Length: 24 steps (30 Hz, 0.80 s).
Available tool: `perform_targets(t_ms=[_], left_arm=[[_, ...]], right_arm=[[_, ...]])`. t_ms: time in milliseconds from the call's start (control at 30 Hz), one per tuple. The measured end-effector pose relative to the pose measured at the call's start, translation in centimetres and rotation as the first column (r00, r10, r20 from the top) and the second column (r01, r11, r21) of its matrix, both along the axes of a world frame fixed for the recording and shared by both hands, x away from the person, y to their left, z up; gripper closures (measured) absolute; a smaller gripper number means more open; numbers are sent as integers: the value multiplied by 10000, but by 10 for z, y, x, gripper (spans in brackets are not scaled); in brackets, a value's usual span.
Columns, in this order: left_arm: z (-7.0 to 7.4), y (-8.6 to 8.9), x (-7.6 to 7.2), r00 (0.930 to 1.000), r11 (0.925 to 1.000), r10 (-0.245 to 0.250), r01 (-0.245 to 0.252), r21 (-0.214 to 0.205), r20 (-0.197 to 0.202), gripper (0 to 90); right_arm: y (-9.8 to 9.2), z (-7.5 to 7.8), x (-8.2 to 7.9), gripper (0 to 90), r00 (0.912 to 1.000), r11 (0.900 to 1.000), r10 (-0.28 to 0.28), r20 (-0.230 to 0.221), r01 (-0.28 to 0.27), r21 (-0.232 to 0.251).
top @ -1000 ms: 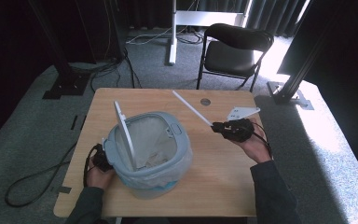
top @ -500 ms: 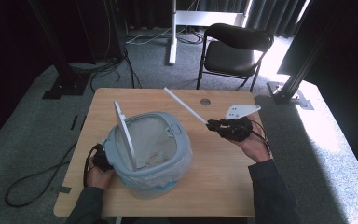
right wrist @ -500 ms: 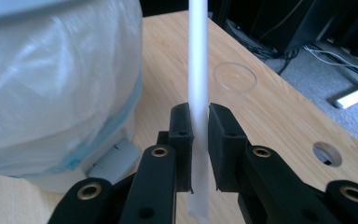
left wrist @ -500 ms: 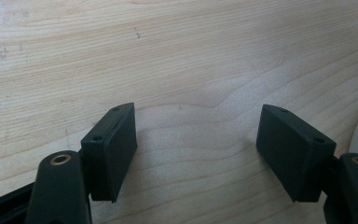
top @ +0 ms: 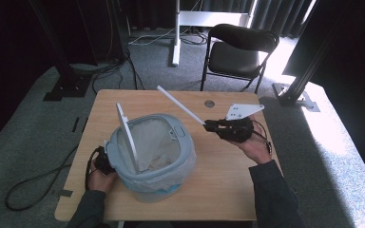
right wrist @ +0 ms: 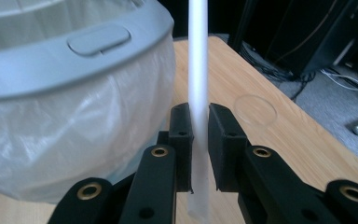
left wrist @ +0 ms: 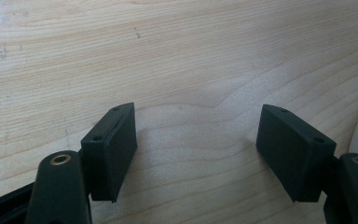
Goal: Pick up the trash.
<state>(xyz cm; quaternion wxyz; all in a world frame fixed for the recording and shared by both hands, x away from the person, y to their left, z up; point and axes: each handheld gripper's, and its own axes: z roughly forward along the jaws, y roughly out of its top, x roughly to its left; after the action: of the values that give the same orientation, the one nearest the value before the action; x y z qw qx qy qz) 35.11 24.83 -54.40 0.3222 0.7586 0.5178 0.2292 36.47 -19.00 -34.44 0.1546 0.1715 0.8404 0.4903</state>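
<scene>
Work in hand: a long white strip [top: 180, 104] is held in the right tongs [top: 213, 125] beside the lidded bin [top: 152, 159]; by my reading it is meant for the bin's open mouth.

Right tongs: closed to a narrow gap on the strip's near end; in the right gripper view the two pads pinch the white strip [right wrist: 199, 93] flat between them, a short stub sticking out below.

Strip, long axis: it runs from the tongs up and away toward the worktop's far edge, slanting to the far-left, clear of the worktop [top: 228, 185] along its whole length.

Strip against bin: the free end stands beyond the bin's far-right rim, not over the opening; the held end is just right of the bin, near the worktop's right edge.

Bin: sits toward the near-left corner, lined with a clear bag, its swing lid [top: 126, 130] tipped up on edge across the opening.

Left tongs: jaws wide apart with nothing between them, only bare wood under them in the left gripper view [left wrist: 205, 154]; they lie low at the bin's left side, near the worktop's left edge [top: 102, 162].

Nearer hand: the right one has the strip; the left is well apart from it, on the bin's other side.

Turning point: the strip's free end must swing left and down to find the gap beside the upright lid.
</scene>
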Motion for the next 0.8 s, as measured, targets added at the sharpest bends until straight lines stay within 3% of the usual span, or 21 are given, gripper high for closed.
perform_targets(t_ms=[167, 433, 800], left_arm=[[0, 0, 0, 10000, 10000, 0, 0, 0, 1, 288], [0, 0, 0, 10000, 10000, 1, -1, -1, 2, 288], [0, 0, 0, 10000, 10000, -1, 1, 0, 0, 287]], right_arm=[[8, 8, -2, 799, 9992, 9987, 409, 42, -410, 294], [20, 13, -2, 799, 9976, 9975, 671, 183, -675, 216], [31, 23, -2, 800, 9940, 9926, 1053, 304, -1070, 571]])
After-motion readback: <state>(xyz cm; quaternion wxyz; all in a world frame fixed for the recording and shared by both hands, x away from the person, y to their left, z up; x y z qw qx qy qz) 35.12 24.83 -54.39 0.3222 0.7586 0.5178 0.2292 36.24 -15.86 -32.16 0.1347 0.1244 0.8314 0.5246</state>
